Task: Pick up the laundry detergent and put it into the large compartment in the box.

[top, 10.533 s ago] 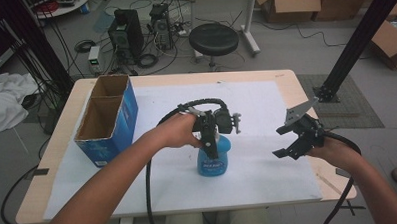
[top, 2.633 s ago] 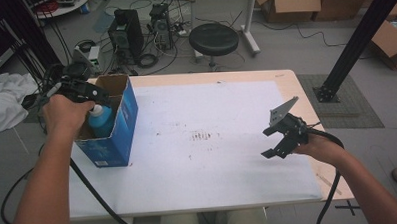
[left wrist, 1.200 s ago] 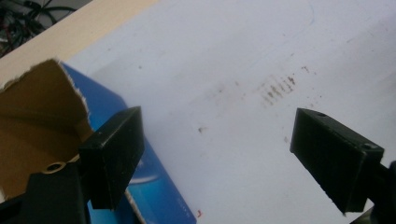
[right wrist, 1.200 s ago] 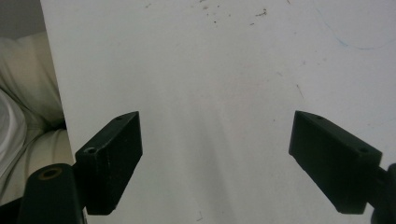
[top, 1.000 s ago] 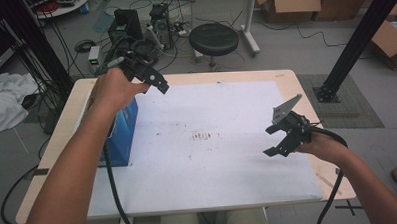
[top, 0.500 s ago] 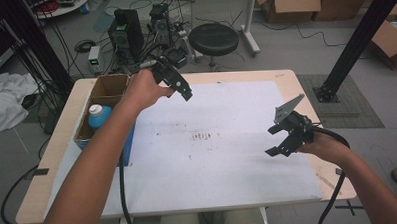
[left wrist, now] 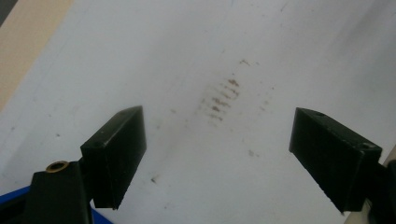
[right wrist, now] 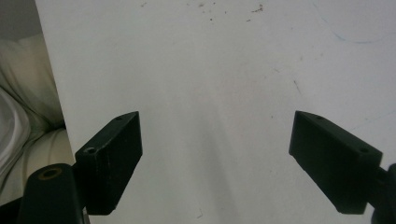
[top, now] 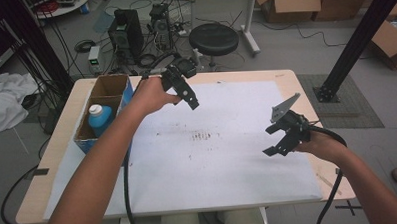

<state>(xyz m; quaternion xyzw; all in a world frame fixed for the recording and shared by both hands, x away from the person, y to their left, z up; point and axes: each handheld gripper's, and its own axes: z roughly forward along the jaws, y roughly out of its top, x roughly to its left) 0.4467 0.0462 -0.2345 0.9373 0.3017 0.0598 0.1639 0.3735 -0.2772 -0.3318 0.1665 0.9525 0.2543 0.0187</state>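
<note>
**Ann:** Hovering over the far-left part of the white sheet [top: 228, 156], that's the left gripper [top: 186, 92], jaws spread wide with nothing between them. Its own camera looks down past both black jaws at a patch of brown smudges [left wrist: 219, 100] on the sheet, right in the gap ahead of the tips.

**Ben:** And the blue bottle [top: 99, 119]?

**Ann:** Off to that gripper's left and a little nearer the person, standing upright in the near compartment of the cardboard box [top: 116, 84], white cap up. The far compartment sits just beyond it. Gripper and bottle are apart, no contact at all; the forearm crosses the box's near right corner.

**Ben:** Over to the other hand, then.

**Ann:** The right gripper [top: 280, 136] hangs above the right side of the sheet, well apart from the left one, grey three-cornered plate on top, cable trailing back along the wrist. Jaws parted there too, nothing between them. Its camera shows plain white sheet between the jaws, a few dark specks farther ahead, and pale cloth past the sheet's edge on the left of that view.

**Ben:** The smudges, relative to this one?

**Ann:** Out to its left, between the two grippers, nearer mid-table [top: 285, 76]. The box is right across on the far side from the right gripper.
</note>
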